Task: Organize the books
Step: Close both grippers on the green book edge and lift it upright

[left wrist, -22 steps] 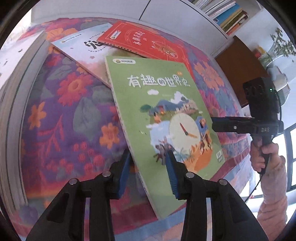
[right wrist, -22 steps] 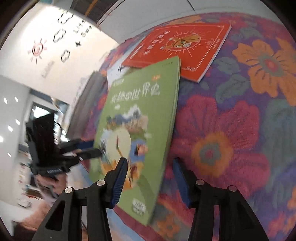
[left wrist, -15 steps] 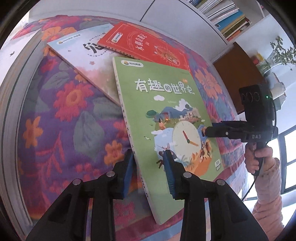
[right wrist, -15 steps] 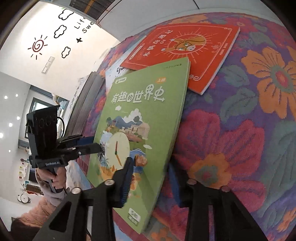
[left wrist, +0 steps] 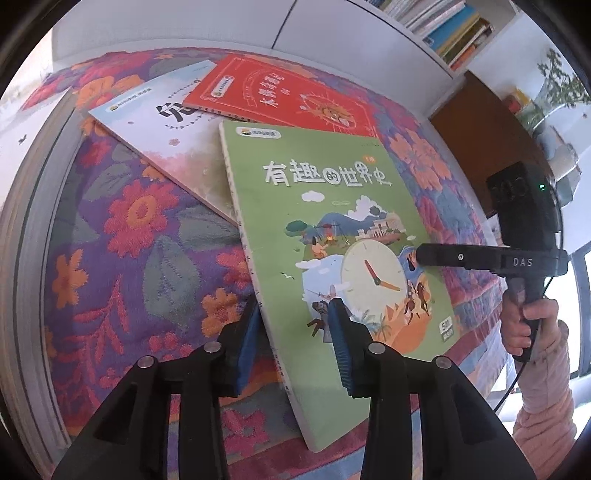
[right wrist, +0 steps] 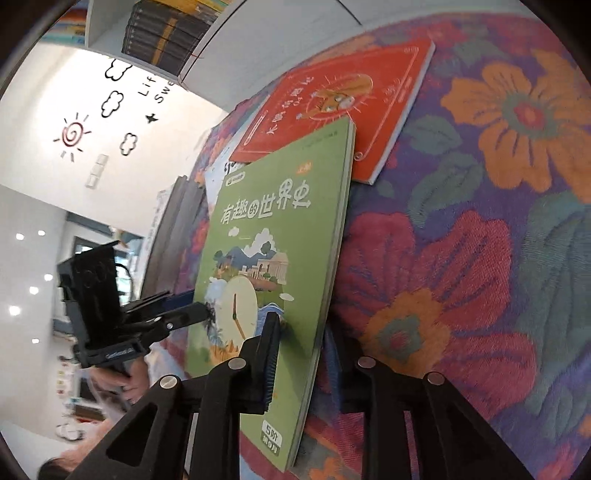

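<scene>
The green book [left wrist: 332, 229], its cover showing a clock and white Chinese title, fills the centre of the left wrist view, its near end lifted off the flowered cloth [left wrist: 140, 258] while its far end overlaps two other books. The left gripper [left wrist: 295, 343] pinches its near spine-side corner at the bottom centre of that frame, blue pads on either face of the cover; the jaws are easing open a touch, yet the book sits clamped between them. The right gripper [right wrist: 303, 354] has its jaws closing on the opposite long edge, low in the right wrist view, one pad on the cover and the other behind it, so the book is grasped from both sides. In the left wrist view that same gripper reaches in from the right edge, a hand [left wrist: 524, 325] in a pink sleeve on its handle.

Beyond, a red book [left wrist: 280, 96] lies toward the upper centre, partly on a pale book [left wrist: 166, 136] at the upper left. A shelf of upright books [left wrist: 443, 26] runs along the top right.

The work looks barely begun: one book is in hand, none appears stacked or shelved from this pile, and the red and pale ones await handling.
</scene>
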Action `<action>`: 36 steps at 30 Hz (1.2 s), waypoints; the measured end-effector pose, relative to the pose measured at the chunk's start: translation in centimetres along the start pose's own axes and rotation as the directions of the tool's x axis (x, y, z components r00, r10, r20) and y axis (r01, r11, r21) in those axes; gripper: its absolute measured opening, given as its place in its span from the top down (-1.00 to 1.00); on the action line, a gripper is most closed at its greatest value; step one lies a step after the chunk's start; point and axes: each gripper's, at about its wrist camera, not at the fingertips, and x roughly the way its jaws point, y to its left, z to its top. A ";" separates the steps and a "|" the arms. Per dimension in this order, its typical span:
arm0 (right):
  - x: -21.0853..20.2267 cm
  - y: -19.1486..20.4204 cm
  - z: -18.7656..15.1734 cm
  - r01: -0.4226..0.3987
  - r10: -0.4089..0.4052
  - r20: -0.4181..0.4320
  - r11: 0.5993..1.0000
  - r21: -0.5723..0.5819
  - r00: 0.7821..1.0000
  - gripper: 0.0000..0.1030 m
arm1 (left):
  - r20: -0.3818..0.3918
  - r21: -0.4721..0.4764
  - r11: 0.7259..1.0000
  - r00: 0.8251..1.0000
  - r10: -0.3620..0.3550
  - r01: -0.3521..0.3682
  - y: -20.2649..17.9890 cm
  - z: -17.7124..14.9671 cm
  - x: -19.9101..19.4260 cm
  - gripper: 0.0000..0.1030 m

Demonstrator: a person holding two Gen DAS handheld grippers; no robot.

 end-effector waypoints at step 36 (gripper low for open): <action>0.9 1.4 -0.8 0.000 0.002 0.028 0.998 -0.065 1.000 0.53 | 0.041 0.006 0.999 0.998 0.039 -0.039 1.8 0.4 -0.3 0.25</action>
